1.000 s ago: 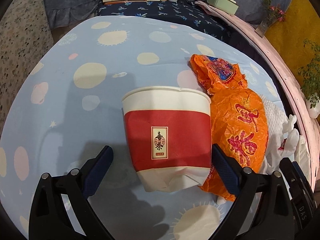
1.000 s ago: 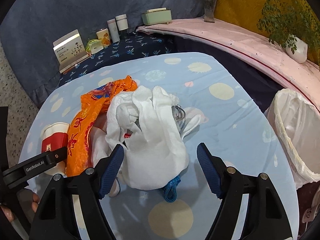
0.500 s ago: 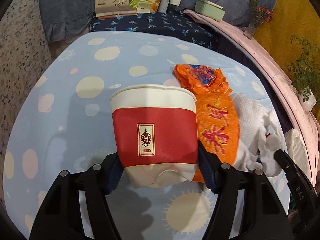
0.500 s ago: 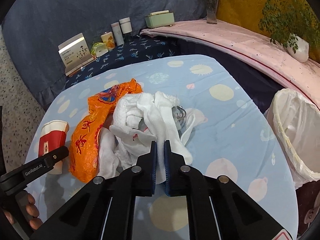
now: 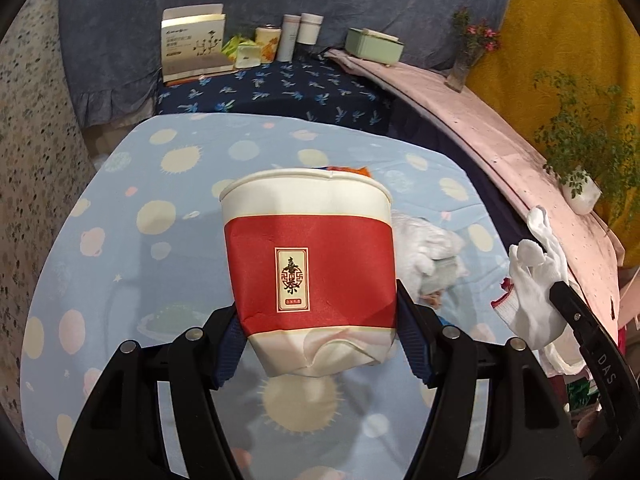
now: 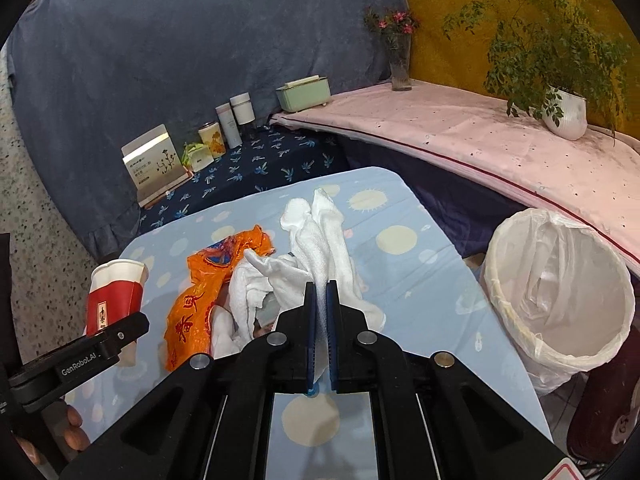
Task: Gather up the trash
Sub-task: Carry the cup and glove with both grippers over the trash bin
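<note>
Now left gripper (image 5: pixel 318 344) fingers clamp paper cup (image 5: pixel 310 264); right gripper (image 6: pixel 321 320) fingers pinch white glove (image 6: pixel 320 232); lined bin (image 6: pixel 560 288) nearby.

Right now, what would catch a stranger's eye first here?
A red and white paper cup, dented at its base, is clamped in the left gripper. The right gripper pinches a white cloth above the blue spotted tablecloth, with a white-lined bin waiting beside the table.
</note>
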`<state>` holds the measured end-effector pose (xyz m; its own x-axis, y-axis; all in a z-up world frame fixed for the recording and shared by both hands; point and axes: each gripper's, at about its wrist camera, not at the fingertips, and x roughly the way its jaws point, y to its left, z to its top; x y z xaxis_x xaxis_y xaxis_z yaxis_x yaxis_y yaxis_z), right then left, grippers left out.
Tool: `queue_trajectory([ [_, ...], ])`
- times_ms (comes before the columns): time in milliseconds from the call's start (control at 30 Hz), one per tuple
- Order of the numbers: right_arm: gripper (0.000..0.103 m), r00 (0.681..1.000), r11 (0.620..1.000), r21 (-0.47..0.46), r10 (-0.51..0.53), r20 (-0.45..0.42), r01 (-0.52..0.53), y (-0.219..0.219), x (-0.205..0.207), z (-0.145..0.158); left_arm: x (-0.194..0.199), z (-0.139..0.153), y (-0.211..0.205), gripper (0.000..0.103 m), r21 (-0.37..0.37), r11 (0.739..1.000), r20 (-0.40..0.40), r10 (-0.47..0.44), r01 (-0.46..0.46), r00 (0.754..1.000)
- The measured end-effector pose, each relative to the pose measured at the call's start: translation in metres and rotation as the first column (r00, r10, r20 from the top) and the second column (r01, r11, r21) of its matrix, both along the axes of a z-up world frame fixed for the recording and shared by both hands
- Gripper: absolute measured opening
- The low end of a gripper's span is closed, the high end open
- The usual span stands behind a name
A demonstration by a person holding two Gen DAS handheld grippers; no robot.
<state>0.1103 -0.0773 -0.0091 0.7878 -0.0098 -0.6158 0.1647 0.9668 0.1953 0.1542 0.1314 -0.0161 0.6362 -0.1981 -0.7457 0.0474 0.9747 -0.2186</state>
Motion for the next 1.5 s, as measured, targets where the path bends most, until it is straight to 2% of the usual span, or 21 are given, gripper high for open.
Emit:
queue_trajectory([
  [367,0.005,0.996,0.996,0.035,-0.081,0.033,0.080,-0.051,-0.032,0.009,-0.017,0.019,-0.070,0.063,0.042,0.992,0.032,-0.123,0.121,0.992],
  [633,0.005,0.986,0.984,0.070,-0.165,0.035,0.162,-0.098,-0.053,0.005,-0.027,0.022,-0.136,0.063,0.086,0.969,0.033,-0.237,0.233,0.971],
  [1067,0.005,0.952,0.944,0.128,-0.307,0.009,0.303,-0.178,-0.088,-0.017,-0.042,0.016,-0.235,0.063,0.147,0.907,0.013,-0.400,0.394,0.916],
  [1500,0.005,0.905,0.892,0.165,-0.424,-0.021,0.421,-0.237,-0.112,-0.039,-0.049,-0.001,-0.311,0.064,0.193,0.838,-0.023,-0.517,0.511,0.856],
])
